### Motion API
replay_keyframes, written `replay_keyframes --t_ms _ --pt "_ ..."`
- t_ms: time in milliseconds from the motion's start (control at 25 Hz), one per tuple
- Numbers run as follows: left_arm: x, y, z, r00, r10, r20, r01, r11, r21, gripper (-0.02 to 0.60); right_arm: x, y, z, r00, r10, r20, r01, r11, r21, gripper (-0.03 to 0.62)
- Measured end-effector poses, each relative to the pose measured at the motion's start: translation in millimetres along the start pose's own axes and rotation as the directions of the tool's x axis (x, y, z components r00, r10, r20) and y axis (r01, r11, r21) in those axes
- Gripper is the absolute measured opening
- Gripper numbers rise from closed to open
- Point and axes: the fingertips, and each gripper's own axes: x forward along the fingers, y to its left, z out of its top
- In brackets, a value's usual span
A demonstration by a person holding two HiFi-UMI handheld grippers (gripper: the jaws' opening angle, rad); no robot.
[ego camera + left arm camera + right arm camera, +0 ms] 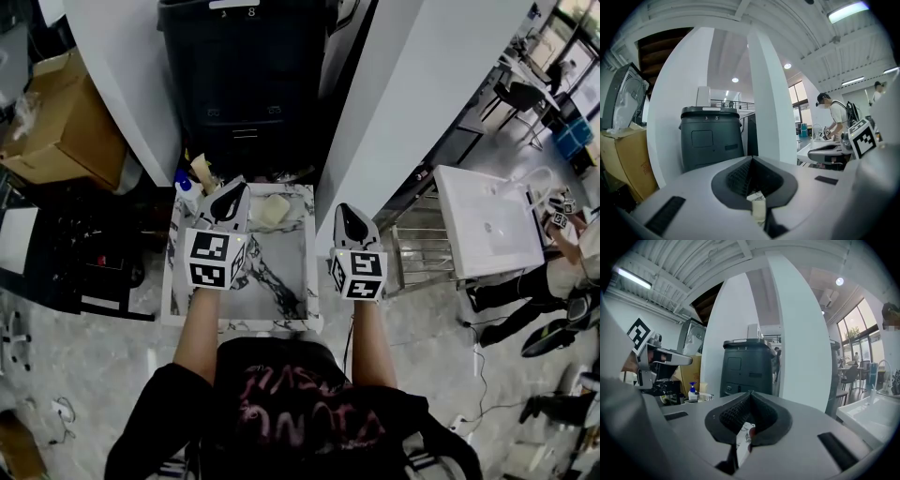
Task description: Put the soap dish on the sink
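Both claws are clenched and empty. The left gripper [231, 199] is just left of the soap dish [275, 210] at the marble sink's [272, 324] far rim. The right gripper [346, 216] is beyond its right edge.

soap dish [274, 210] | cream (flat) | on marble sink [262, 324] back ledge

Dark bin [711, 140]: white figures on lid rim, "8" clear, the mark to its left unsure. 
Cardboard box [623, 161]: red print, unreadable. 
Shirt [300, 412]: pink lettering, illegible. 
Cubes on left gripper [230, 200] and right gripper [349, 218]: square codes, no letters.
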Motion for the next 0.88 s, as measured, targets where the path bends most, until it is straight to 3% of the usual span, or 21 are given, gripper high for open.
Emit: replay_keyframes --t_ms 880 --pt "-13 -1 3 1.0 -0.016 0.021 0.015 0.999 0.038 0.014 -15 4 21 0.999 -0.018 0.035 0.019 0.999 -0.033 0.009"
